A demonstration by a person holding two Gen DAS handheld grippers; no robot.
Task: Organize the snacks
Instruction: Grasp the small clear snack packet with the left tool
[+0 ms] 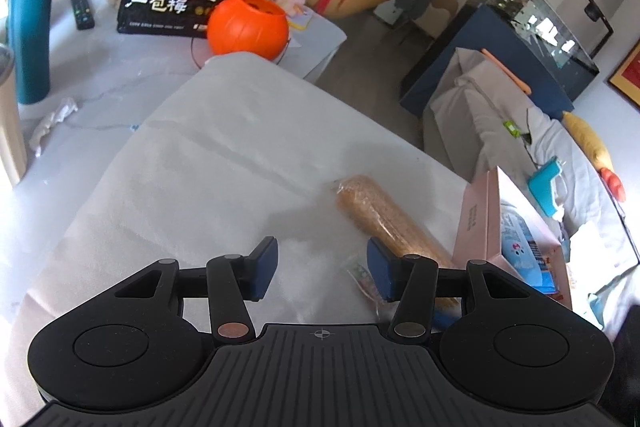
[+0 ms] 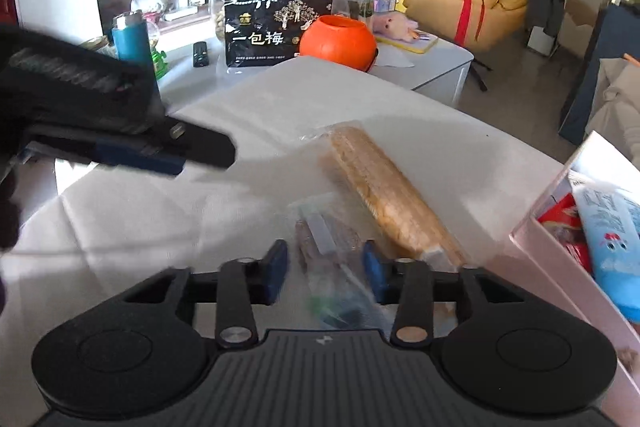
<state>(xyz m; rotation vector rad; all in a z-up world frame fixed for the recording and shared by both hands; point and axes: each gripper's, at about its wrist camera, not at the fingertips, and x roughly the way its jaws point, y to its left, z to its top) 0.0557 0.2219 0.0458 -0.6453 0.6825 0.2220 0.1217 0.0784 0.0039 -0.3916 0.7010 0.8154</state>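
I am working the right gripper (image 2: 325,269) down over a small clear-wrapped packet of brownish snack (image 2: 320,239), which is lying on the white cloth-covered table (image 2: 160,227), just beside the near end of a long clear-wrapped sleeve of tan biscuits (image 2: 380,183). The picture is blurring here, but the jaws are sitting narrow with the small packet between them, and I am reading them as clamped on its crinkly wrapper. The left gripper (image 1: 322,267) is hovering over bare cloth with its jaws apart and nothing between them, the biscuit sleeve showing just past one of its fingers. An open pink cardboard box (image 2: 560,267) is standing at the table's right edge, already holding a light-blue packet (image 2: 616,251) and something red, so I am judging that as where the snacks are going. I am expecting the small packet to be very light, with loose, slippery film that can slide or crumple, so I am aiming to grip across its firm middle, not the empty wrapper ends. The biscuit sleeve is looking stiff but brittle and long; I am planning to take it near mid-length, across its narrow width, with a gentle squeeze so it is neither tipping nor cracking.
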